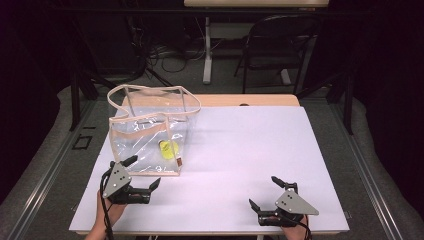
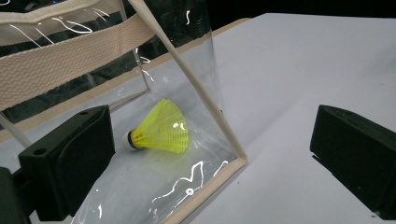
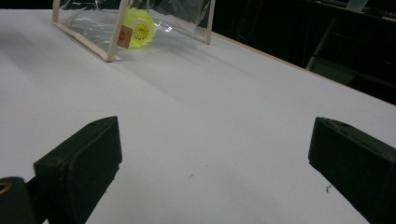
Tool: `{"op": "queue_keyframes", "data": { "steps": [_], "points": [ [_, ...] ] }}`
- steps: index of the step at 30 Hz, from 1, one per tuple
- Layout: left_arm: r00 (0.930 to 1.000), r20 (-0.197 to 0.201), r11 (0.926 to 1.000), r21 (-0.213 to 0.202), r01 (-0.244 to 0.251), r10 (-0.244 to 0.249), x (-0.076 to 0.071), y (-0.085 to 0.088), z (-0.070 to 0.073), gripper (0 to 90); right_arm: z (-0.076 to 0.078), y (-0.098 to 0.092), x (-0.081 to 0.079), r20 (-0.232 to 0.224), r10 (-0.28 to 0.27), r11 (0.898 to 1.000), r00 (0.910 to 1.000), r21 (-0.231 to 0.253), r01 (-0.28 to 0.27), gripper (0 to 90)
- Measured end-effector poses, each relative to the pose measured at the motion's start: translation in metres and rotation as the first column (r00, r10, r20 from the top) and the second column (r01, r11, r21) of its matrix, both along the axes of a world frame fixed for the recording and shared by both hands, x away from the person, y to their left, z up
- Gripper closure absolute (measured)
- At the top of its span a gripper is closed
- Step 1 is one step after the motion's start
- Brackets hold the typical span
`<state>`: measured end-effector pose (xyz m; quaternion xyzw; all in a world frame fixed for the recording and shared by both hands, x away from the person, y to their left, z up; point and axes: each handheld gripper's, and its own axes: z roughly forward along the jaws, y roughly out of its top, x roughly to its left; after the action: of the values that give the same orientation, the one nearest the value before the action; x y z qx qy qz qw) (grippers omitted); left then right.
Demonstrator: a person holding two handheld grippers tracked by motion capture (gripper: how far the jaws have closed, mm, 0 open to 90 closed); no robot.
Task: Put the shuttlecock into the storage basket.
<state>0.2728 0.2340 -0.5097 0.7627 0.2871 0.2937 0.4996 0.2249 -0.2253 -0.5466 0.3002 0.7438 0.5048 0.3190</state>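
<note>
Both grippers sit nearest the camera, low at the near edge of the counter [image 1: 250,150]. In the high view the left gripper [image 1: 145,173] has its jaws spread wide and grasps nothing; one jaw lies close against the near wall of the clear bag [image 1: 150,135], the other over bare counter off the bag's near right corner. The left gripper view places that trimmed bottom corner between the two jaws. The right gripper [image 1: 263,193], jaws likewise released and empty, rests well apart from the bag at the near right.

The bag stands upright on the far left part of the counter, its beige strap [image 1: 150,97] looped above the open top. A yellow shuttlecock [image 2: 159,128] lies on its side on the bag's floor, near the right wall. A small tag [image 3: 124,36] sits on the corner trim.

Open, bare surface runs from the bag's right side to the counter's right and far edges. A folding chair [image 1: 280,42] stands beyond the far edge.
</note>
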Motion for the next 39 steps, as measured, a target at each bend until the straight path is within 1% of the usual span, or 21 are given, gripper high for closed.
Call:
{"op": "queue_keyframes", "data": {
  "steps": [1, 3, 6, 7, 12, 18, 21, 22, 23, 29, 33, 39],
  "points": [
    [1.0000, -0.002, 1.0000, -0.004, 0.001, -0.001, -0.001, 0.000, -0.001, 0.1, 0.000, 0.000, 0.000, 0.000, 0.000, 1.000, 1.0000, 0.000, 0.000, 2.2],
    [1.0000, -0.005, 1.0000, 0.002, 0.001, -0.001, -0.002, 0.000, -0.005, 0.1, 0.000, 0.000, 0.000, 0.000, 0.000, 1.000, 1.0000, 0.000, 0.000, 2.2],
    [0.9999, -0.012, 1.0000, -0.003, 0.005, -0.005, -0.003, 0.002, -0.009, 0.1, 0.000, 0.000, 0.000, 0.000, 0.000, 1.000, 1.0000, 0.000, 0.000, 2.2],
    [0.9999, -0.015, 0.9999, -0.012, 0.006, -0.006, -0.004, 0.002, -0.011, 0.1, 0.000, 0.000, 0.000, 0.000, 0.000, 1.000, 1.0000, 0.000, 0.000, 2.2],
    [0.9996, -0.023, 0.9997, -0.017, 0.015, -0.016, -0.007, 0.003, -0.020, 0.1, 0.000, 0.000, 0.000, 0.000, -0.001, 1.000, 1.0000, 0.000, 0.001, 2.2],
    [0.9996, -0.022, 0.9997, -0.019, 0.015, -0.015, -0.009, 0.005, -0.030, 0.1, 0.000, 0.000, 0.000, -0.001, -0.001, 1.000, 1.0000, -0.001, 0.001, 2.2],
    [0.9997, -0.021, 0.9999, -0.003, 0.012, -0.012, -0.013, 0.005, -0.035, 0.1, 0.000, 0.000, 0.000, 0.000, -0.001, 1.000, 1.0000, -0.002, 0.001, 2.2],
    [0.9997, -0.020, 0.9999, -0.010, 0.011, -0.011, -0.014, 0.004, -0.036, 0.1, 0.000, 0.000, 0.000, 0.000, 0.000, 1.000, 1.0000, -0.003, 0.000, 2.2],
    [0.9997, -0.021, 0.9999, -0.007, 0.011, -0.011, -0.014, 0.005, -0.037, 0.1, 0.000, 0.000, 0.000, 0.000, 0.000, 1.000, 1.0000, -0.004, 0.000, 2.2],
    [0.9999, -0.013, 0.9994, -0.033, 0.007, -0.007, -0.017, 0.007, -0.043, 0.1, 0.000, 0.000, 0.000, 0.001, 0.004, 1.000, 1.0000, -0.003, -0.004, 2.2],
    [0.9998, -0.018, 0.9991, -0.041, 0.006, -0.007, -0.016, 0.008, -0.046, 0.1, 0.000, 0.000, -0.001, 0.002, 0.007, 1.000, 1.0000, -0.003, -0.007, 2.2],
    [0.9997, -0.023, 0.9987, -0.051, 0.005, -0.006, -0.014, 0.011, -0.047, 0.1, 0.000, 0.001, -0.001, 0.001, 0.010, 1.000, 0.9999, -0.004, -0.010, 2.2]
  ]
}}
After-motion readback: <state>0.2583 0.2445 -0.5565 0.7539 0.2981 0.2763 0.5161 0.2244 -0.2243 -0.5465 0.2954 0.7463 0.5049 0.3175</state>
